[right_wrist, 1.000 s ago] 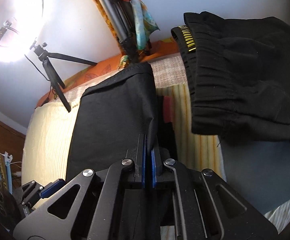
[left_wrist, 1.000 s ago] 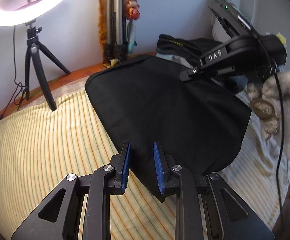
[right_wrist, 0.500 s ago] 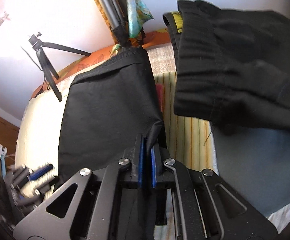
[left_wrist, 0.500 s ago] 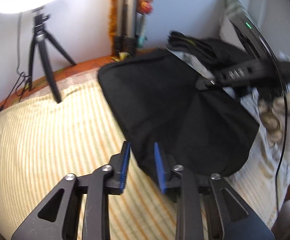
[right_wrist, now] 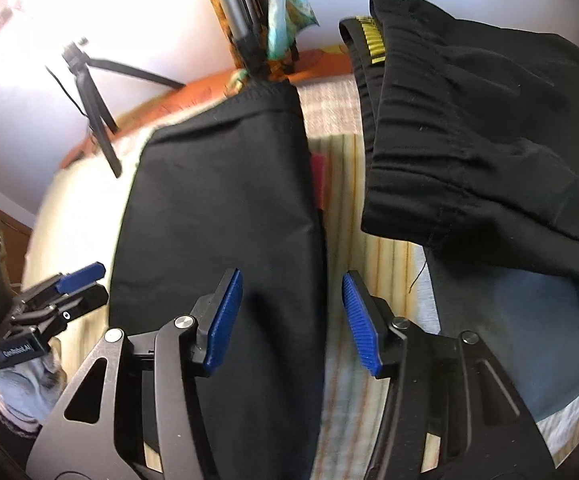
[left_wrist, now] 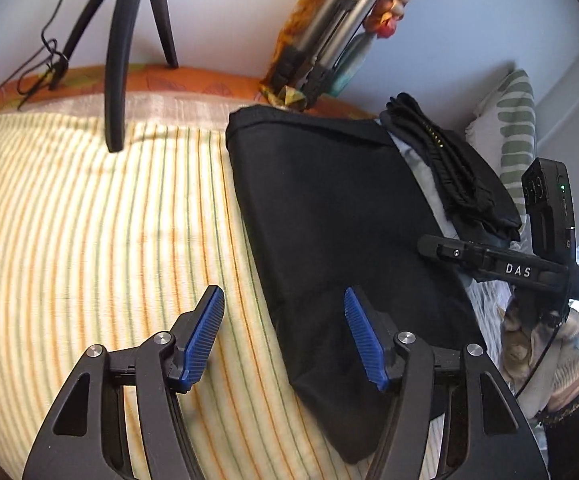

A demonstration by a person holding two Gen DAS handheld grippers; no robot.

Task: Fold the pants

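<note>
We view the striped bed (left_wrist: pixel 89 240), our landmark, on which the folded black pants (left_wrist: pixel 329 220) lie flat toward its far right. We judge the cloth light, soft and limp; a corner or folded edge suits gripping. Left tongs (left_wrist: pixel 285 336) gape over the pants' near-left edge; right tongs (right_wrist: pixel 291 316) gape astride their right edge, holding nothing.
</note>
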